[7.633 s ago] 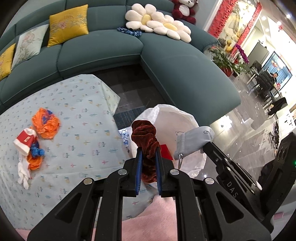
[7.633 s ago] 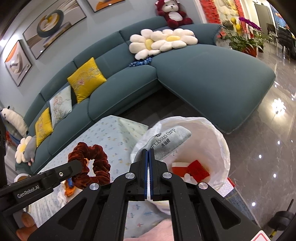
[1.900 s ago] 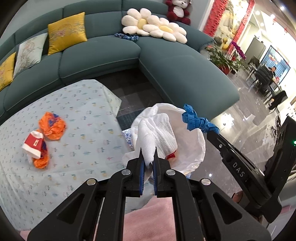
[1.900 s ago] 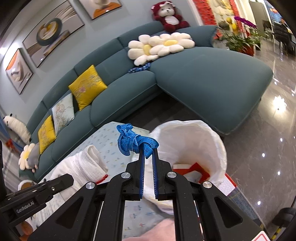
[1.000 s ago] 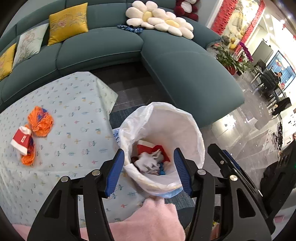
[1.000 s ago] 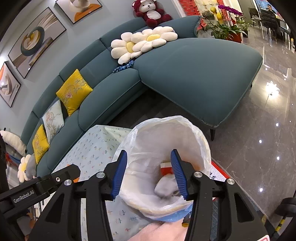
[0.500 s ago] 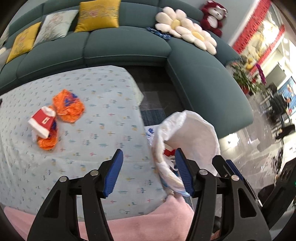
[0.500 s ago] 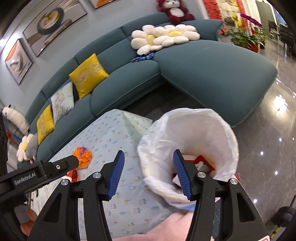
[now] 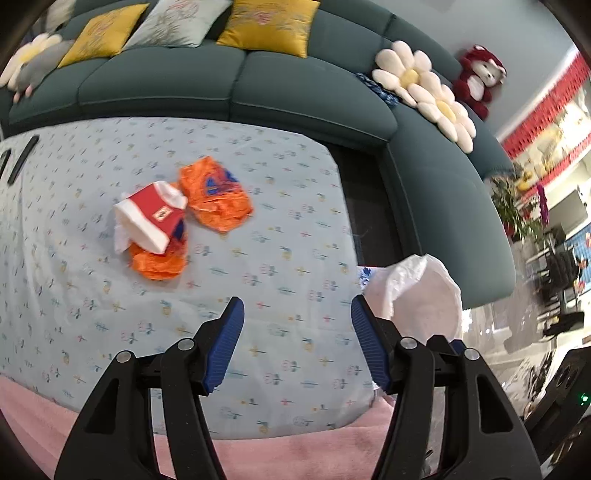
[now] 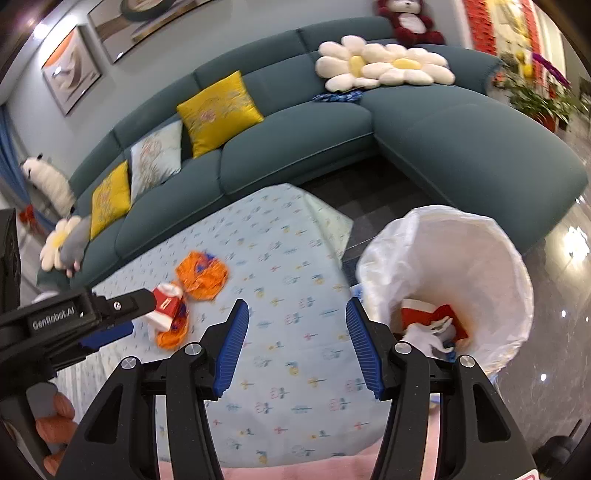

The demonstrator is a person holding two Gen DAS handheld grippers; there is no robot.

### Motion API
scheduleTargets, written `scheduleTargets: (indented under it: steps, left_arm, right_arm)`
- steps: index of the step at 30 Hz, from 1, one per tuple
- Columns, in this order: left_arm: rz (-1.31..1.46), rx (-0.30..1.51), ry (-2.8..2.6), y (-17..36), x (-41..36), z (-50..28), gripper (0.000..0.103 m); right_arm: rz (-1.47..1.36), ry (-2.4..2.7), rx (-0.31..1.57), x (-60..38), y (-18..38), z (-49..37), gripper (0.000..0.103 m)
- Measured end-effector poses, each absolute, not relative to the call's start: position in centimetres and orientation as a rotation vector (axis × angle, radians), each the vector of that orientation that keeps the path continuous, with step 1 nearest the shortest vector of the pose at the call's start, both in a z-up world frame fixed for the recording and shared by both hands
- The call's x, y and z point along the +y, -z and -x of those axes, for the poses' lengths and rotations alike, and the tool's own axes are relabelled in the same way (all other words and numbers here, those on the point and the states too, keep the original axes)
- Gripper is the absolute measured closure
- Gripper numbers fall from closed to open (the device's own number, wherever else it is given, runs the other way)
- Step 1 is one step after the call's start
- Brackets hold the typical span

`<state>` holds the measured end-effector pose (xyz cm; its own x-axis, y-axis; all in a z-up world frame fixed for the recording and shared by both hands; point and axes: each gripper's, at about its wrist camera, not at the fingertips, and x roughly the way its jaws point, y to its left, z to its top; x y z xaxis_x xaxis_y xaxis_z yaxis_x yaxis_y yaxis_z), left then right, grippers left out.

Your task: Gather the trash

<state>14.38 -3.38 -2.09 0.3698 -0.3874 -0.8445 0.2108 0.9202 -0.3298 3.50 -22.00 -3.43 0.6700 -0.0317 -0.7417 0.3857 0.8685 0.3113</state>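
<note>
On the table's pale blue patterned cloth (image 9: 280, 229) lie two crumpled orange wrappers (image 9: 216, 199) (image 9: 159, 260) and a red and white packet (image 9: 151, 218). My left gripper (image 9: 295, 314) hangs open and empty above the cloth, nearer than this pile and to its right. The white bin bag (image 9: 424, 291) stands off the table's right end. In the right wrist view my right gripper (image 10: 295, 314) is also open and empty, with the bag (image 10: 454, 258) to its right holding a red carton (image 10: 432, 312) and white scraps. The wrappers (image 10: 202, 275) lie to its left, near the left gripper's fingers (image 10: 122, 302).
A teal corner sofa (image 9: 306, 96) with yellow cushions (image 9: 273, 24), flower pillows (image 9: 424, 85) and a red plush bear (image 9: 478, 81) wraps behind the table. Two dark slim objects (image 9: 22, 158) lie at the cloth's far left. Pink fabric (image 9: 295, 450) fills the bottom edge. Glossy floor (image 10: 561, 295) lies right.
Both views have swung left, away from the bin bag and over the table. The bag now sits at the right and the orange pile nearer the middle. Both jaws stay apart.
</note>
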Motion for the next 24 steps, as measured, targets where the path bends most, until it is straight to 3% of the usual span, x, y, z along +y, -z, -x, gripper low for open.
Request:
scheduleTargets:
  steps: [24]
  left_arm:
    - [0.341, 1.221, 0.196, 8.6, 10.3, -21.9, 0.046]
  right_arm:
    - [-0.329, 0.059, 1.017, -8.2, 9.8, -12.4, 0.049]
